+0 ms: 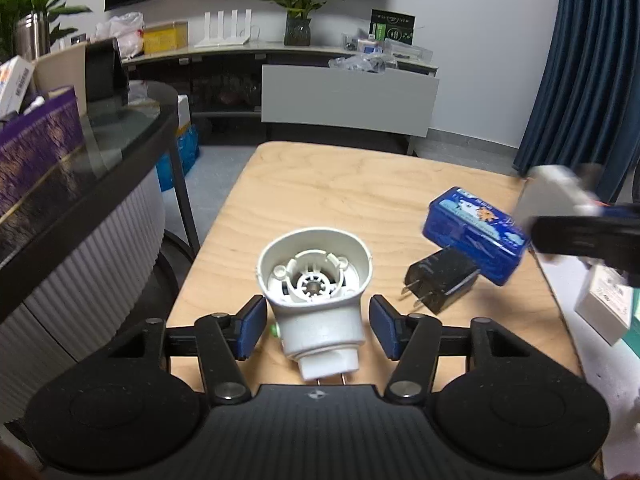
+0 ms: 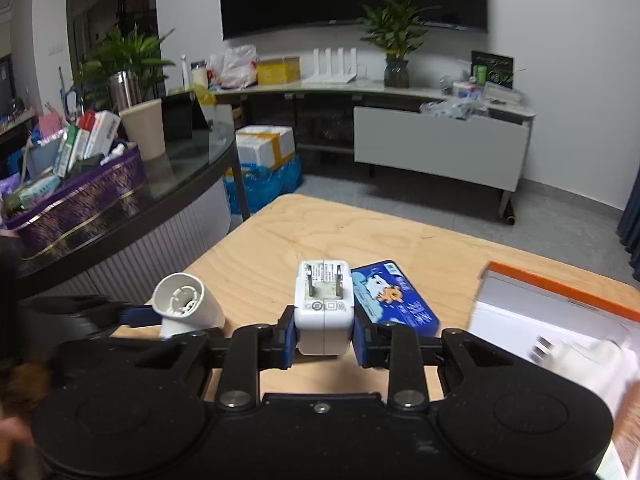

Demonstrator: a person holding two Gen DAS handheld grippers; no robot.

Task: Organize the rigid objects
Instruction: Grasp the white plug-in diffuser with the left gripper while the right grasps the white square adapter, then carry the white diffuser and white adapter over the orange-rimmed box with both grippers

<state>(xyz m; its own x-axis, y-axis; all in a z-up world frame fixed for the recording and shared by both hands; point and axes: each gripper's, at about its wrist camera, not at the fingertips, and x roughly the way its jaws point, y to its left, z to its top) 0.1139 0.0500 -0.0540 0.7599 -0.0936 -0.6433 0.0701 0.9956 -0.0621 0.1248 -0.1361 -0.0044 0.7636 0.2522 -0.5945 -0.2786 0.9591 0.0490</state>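
Note:
A white cup-shaped plug-in device [image 1: 316, 300] lies on the wooden table [image 1: 340, 192], its prongs toward the camera. My left gripper [image 1: 318, 320] has its blue pads against the device's flared sides; in the right wrist view the device [image 2: 188, 308] sits at the left with a left pad [image 2: 138, 316] touching it. My right gripper [image 2: 324, 336] is shut on a white two-prong charger [image 2: 324, 304], prongs pointing away. In the left wrist view it shows blurred at the right edge [image 1: 560, 216]. A blue tin [image 1: 476, 232] and a black charger [image 1: 440, 284] lie between the two grippers.
An open white box with an orange rim [image 2: 560, 304] stands at the table's right and holds another white plug [image 2: 576, 356]. A dark glass-topped table [image 1: 120, 144] with a purple box [image 1: 36, 148] borders the left. A grey TV console [image 1: 348, 96] stands beyond.

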